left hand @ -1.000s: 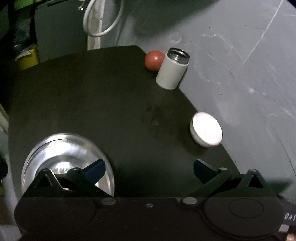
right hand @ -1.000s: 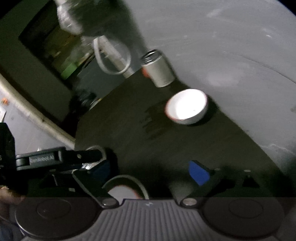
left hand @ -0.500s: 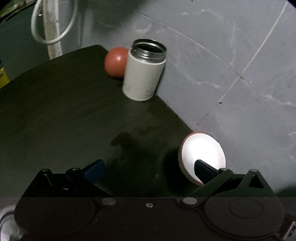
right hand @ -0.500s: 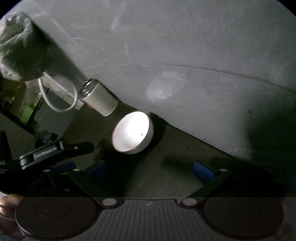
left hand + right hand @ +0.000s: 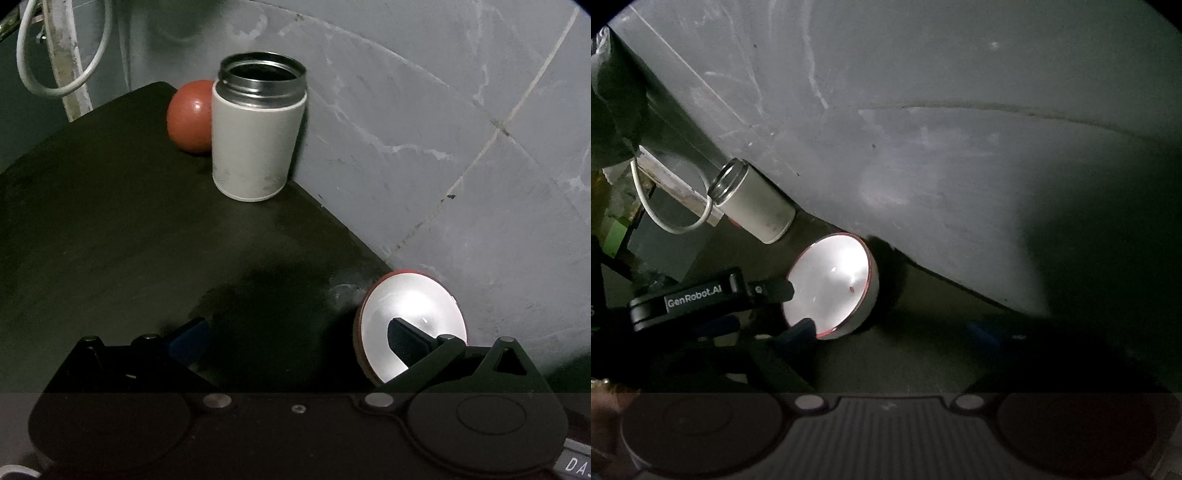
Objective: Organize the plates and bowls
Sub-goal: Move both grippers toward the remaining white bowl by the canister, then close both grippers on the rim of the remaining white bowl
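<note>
Left wrist view: white bowl (image 5: 410,317) at surface (image 5: 147,240) edge by the wall, its near rim between widely spread left fingers (image 5: 400,338), ungripped. Right fingers (image 5: 993,334) farther off, closing on nothing.

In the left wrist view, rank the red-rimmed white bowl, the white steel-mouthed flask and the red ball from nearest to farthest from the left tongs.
1. Red-rimmed white bowl, at the right finger.
2. White steel-mouthed flask, upright, far table edge.
3. Red ball, behind the flask's left side.

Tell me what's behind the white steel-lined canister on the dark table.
A red ball sits behind the canister, partly showing at its left; the rest is hidden. A grey wall stands beyond them.
</note>
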`<state>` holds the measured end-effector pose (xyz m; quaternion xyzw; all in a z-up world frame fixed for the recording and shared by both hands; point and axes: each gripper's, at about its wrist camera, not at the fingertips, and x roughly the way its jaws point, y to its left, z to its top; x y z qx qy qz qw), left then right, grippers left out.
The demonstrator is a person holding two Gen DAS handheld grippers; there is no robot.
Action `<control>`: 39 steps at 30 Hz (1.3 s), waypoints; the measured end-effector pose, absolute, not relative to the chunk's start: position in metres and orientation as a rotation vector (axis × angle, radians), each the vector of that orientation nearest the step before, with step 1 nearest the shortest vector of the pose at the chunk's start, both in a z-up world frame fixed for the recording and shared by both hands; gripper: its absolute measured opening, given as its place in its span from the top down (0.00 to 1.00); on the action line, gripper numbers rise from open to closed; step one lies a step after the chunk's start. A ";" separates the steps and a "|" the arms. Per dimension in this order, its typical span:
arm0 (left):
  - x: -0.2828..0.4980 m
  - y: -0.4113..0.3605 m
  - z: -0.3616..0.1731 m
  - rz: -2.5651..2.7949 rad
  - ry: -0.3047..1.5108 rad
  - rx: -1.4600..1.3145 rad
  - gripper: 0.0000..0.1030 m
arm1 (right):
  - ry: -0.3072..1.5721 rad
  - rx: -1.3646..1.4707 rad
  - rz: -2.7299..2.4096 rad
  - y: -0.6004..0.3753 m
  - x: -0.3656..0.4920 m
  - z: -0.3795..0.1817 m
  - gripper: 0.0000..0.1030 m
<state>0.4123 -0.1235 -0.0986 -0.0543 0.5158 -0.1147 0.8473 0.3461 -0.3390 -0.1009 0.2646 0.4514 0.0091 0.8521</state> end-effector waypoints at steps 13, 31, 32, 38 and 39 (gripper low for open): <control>0.414 -0.131 -0.100 -0.229 1.106 -0.100 0.06 | 0.934 0.540 0.020 -0.327 0.361 -0.105 0.38; 0.415 -0.139 -0.104 -0.272 1.120 -0.113 0.56 | 0.891 0.538 0.078 -0.315 0.373 -0.108 0.76; 0.415 -0.139 -0.104 -0.280 1.119 -0.119 0.61 | 0.889 0.537 0.079 -0.315 0.373 -0.108 0.76; 0.411 -0.144 -0.104 -0.324 1.102 -0.134 0.83 | 0.885 0.540 0.084 -0.315 0.373 -0.110 0.77; 0.410 -0.145 -0.104 -0.328 1.099 -0.134 0.86 | 0.885 0.541 0.086 -0.316 0.372 -0.110 0.77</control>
